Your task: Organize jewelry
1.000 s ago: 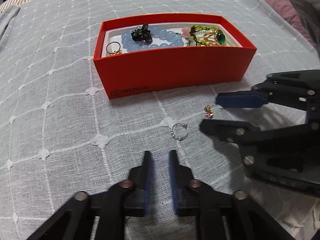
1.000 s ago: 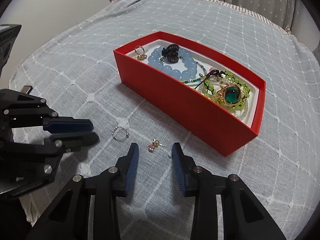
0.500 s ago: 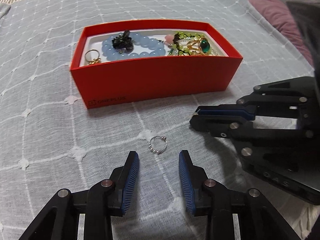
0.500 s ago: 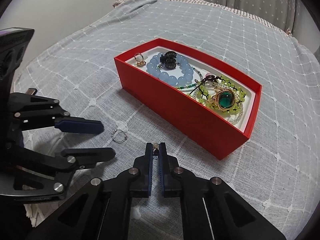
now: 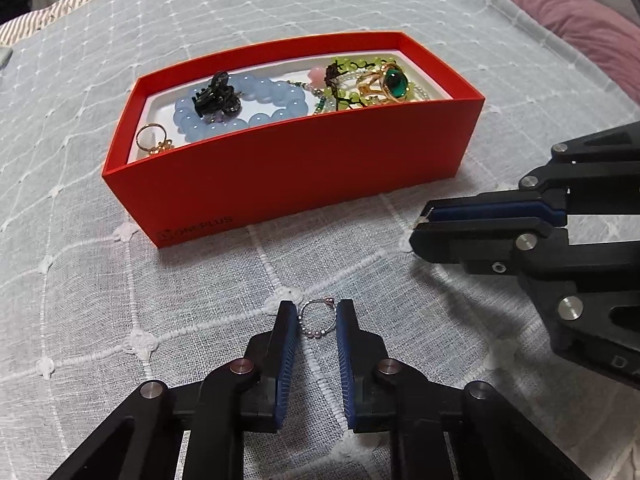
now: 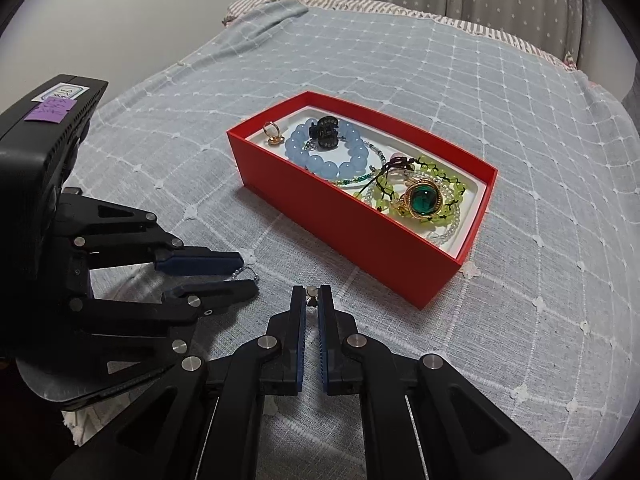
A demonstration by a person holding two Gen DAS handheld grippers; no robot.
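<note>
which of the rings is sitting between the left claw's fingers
The thin silver beaded ring on the bedspread; the two gold rings lie in the red box.

Left gripper [image 5: 317, 322]: low over the bed, jaws parted, one each side of a small beaded ring [image 5: 316, 317], seemingly just touching it. Right gripper [image 6: 312, 300]: beside the left one, level with the bed, jaws nearly together, pinching a tiny earring [image 6: 311, 296] at the tips. Both point toward the bed's far edge.
</note>
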